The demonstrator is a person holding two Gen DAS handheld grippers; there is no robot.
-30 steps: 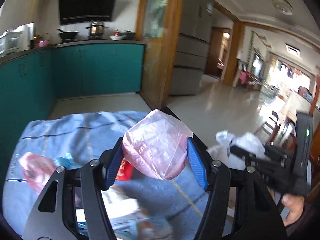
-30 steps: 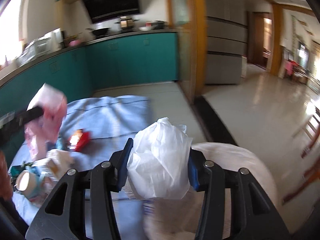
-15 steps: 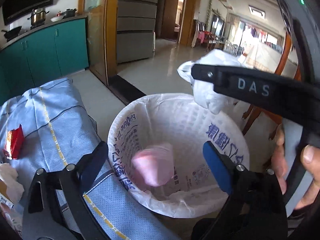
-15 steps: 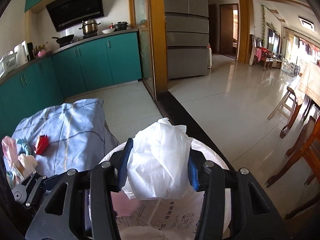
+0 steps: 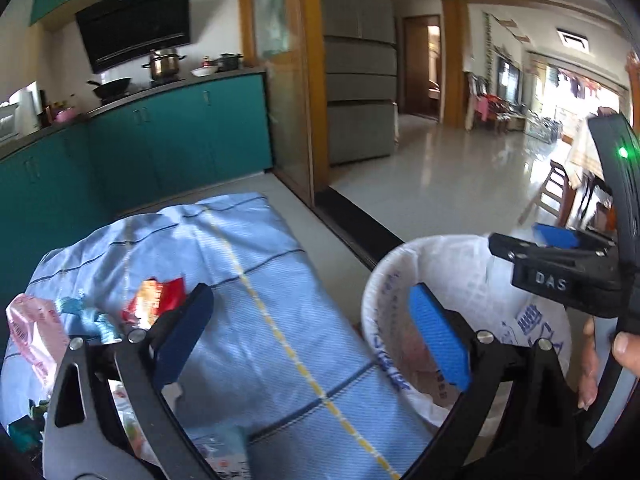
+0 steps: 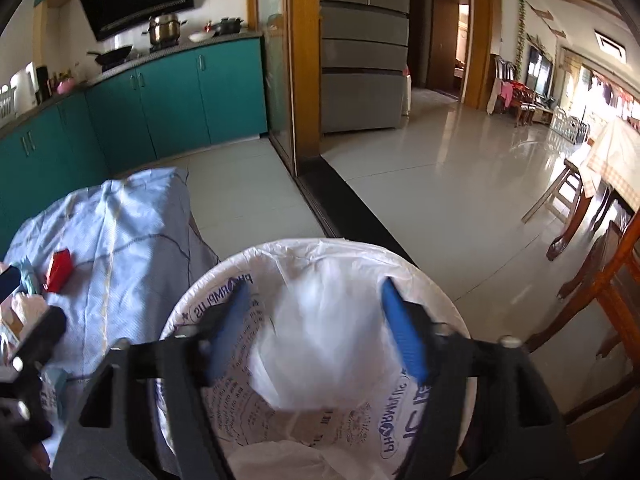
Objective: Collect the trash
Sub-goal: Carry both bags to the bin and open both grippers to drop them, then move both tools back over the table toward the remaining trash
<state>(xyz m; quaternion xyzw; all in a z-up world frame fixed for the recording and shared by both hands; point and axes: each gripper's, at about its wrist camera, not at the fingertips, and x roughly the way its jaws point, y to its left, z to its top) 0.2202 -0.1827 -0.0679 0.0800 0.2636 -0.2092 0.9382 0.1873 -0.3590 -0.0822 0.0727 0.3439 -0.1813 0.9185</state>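
A round bin lined with a printed white bag (image 6: 208, 308) stands beside a table under a light blue cloth (image 5: 256, 280). My right gripper (image 6: 316, 328) is open over the bin, and a blurred white plastic bag (image 6: 320, 340) falls between its fingers into it. My left gripper (image 5: 308, 332) is open and empty, over the table edge and the bin's rim (image 5: 376, 292). On the cloth lie a red wrapper (image 5: 160, 296), a pink bag (image 5: 32, 336) and other scraps. The right gripper (image 5: 560, 264) also shows in the left wrist view above the bin.
Teal kitchen cabinets (image 5: 160, 144) run behind the table, with a wooden door frame (image 5: 312, 80) and a grey fridge (image 5: 360, 80) beyond. Wooden chairs and a dining table (image 6: 600, 208) stand on the tiled floor to the right.
My left gripper dropped the pink bag into the bin and swung back toward the table. My right gripper moved over the bin and opened, letting go of the white bag.
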